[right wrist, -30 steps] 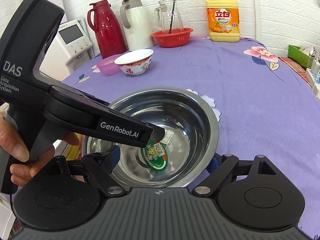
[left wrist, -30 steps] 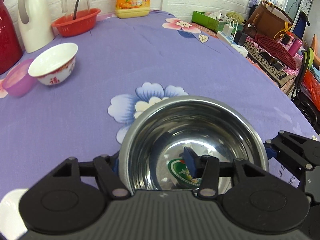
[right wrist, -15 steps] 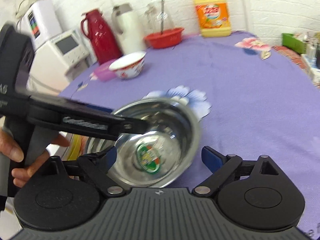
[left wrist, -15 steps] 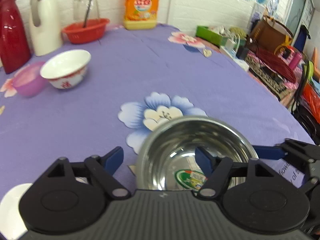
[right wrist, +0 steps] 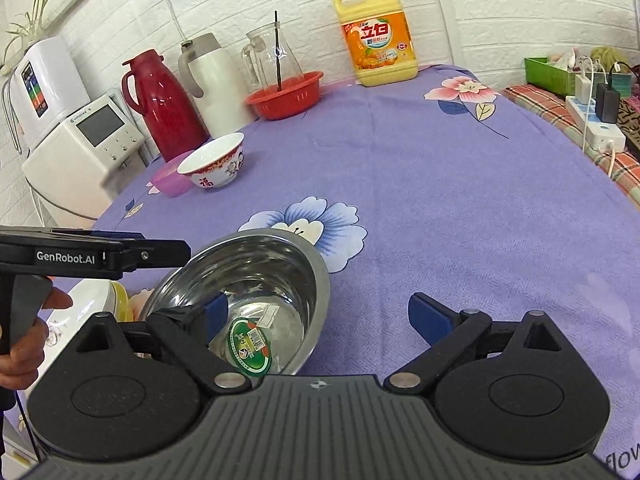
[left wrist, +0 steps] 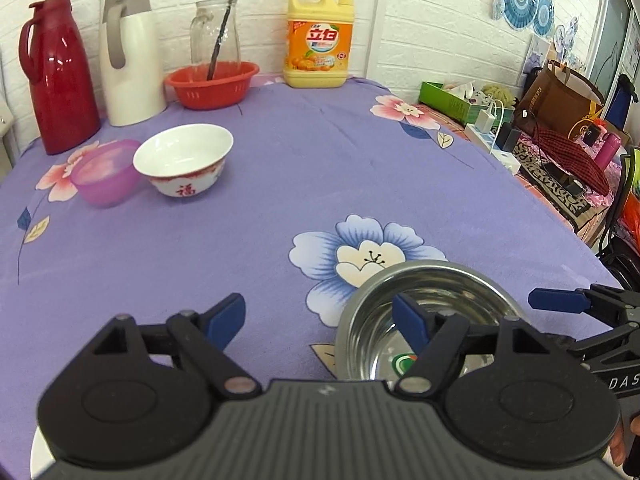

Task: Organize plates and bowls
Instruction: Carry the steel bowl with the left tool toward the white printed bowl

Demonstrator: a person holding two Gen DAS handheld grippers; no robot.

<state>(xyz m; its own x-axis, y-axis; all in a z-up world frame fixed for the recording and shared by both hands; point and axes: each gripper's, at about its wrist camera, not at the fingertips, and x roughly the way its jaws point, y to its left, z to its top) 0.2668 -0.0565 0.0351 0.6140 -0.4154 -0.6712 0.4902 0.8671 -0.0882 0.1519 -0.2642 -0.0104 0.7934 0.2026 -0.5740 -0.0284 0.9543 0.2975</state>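
Left gripper (left wrist: 318,316) jaws spread, empty; round shiny steel bowl (left wrist: 430,312) just right. Right gripper (right wrist: 324,314) spread, empty.

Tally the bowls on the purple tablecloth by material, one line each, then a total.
Steel bowl: 1
White ceramic bowl: 1
Purple plastic bowl: 1
Total: 3; the white dish at the table's near edge is too hidden to class.

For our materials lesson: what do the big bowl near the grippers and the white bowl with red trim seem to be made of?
Big bowl: polished metal, probably stainless steel; its inside mirrors the gripper fingers and room.
White bowl: glazed ceramic or porcelain by the look; glossy white, opaque, with painted red pattern and character.
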